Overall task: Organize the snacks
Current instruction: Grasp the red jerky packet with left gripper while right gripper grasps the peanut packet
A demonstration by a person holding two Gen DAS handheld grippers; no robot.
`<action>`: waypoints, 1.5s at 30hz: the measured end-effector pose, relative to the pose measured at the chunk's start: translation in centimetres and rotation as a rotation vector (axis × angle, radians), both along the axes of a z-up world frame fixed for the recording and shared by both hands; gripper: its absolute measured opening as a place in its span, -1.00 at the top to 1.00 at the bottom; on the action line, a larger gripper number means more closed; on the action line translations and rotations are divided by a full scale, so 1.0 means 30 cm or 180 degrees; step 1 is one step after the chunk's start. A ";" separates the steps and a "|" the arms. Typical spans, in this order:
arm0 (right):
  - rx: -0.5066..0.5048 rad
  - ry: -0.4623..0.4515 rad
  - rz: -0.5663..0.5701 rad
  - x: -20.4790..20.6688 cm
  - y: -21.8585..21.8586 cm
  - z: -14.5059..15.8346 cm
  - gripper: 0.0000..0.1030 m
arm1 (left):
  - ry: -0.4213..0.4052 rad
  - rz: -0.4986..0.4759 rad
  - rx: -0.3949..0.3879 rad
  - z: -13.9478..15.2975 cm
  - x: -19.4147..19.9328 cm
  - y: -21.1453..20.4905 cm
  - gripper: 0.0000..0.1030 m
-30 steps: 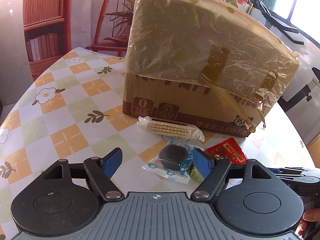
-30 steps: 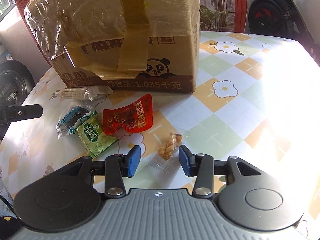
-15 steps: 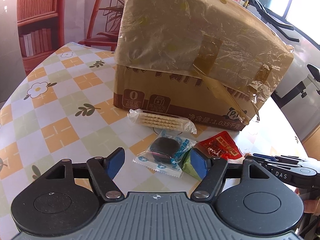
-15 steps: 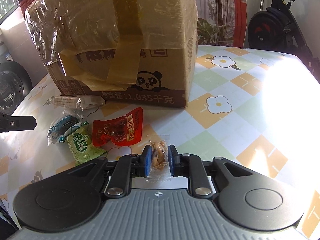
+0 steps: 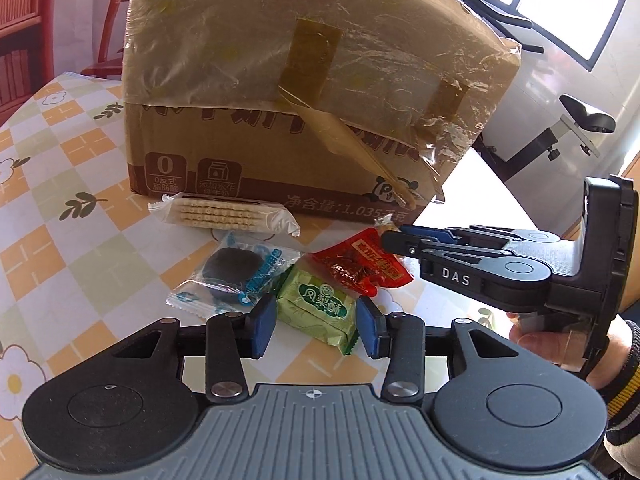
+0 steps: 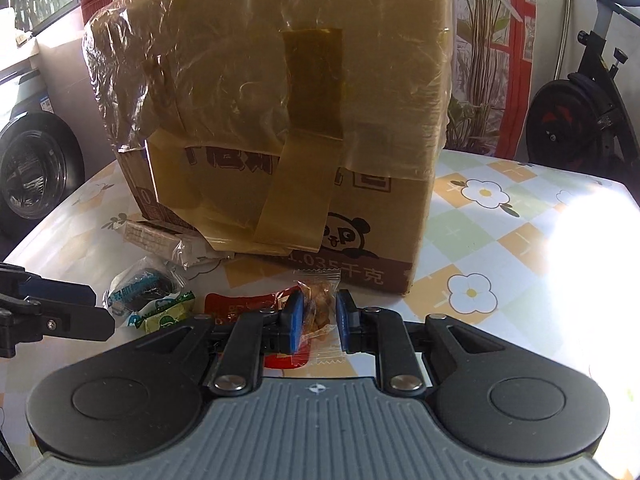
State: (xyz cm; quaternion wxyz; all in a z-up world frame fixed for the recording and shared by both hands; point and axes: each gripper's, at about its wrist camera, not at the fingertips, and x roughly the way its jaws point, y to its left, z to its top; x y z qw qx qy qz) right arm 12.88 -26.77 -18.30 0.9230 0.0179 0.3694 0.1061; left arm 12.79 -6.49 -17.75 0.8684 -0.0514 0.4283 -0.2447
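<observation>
My right gripper is shut on a small clear packet of brown nut snack and holds it above the table before the cardboard box. In the left wrist view this gripper reaches in from the right, above the red packet. My left gripper is open, its blue pads either side of a green pastry packet. A dark cookie in a clear blue wrapper and a wafer pack lie on the table in front of the box.
The table has a checked floral cloth. The tall taped box fills the back. An exercise bike stands beyond the table on the right, a red chair at the far left.
My right gripper closed on the nut packet, lifted it and moved toward the box. My left gripper shifted right, from around the dark cookie to around the green packet.
</observation>
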 end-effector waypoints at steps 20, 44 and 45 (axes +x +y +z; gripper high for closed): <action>0.0586 0.0420 0.0403 -0.077 0.098 -0.063 0.64 | 0.0152 0.0006 -0.0098 -0.031 0.016 0.003 0.34; 0.0551 0.0387 0.0527 -0.081 0.096 -0.067 0.63 | 0.0263 -0.0017 -0.0124 -0.077 0.058 -0.014 0.43; 0.0583 0.0388 0.0520 -0.081 0.092 -0.070 0.63 | 0.0250 -0.0023 -0.0136 -0.079 0.063 -0.014 0.44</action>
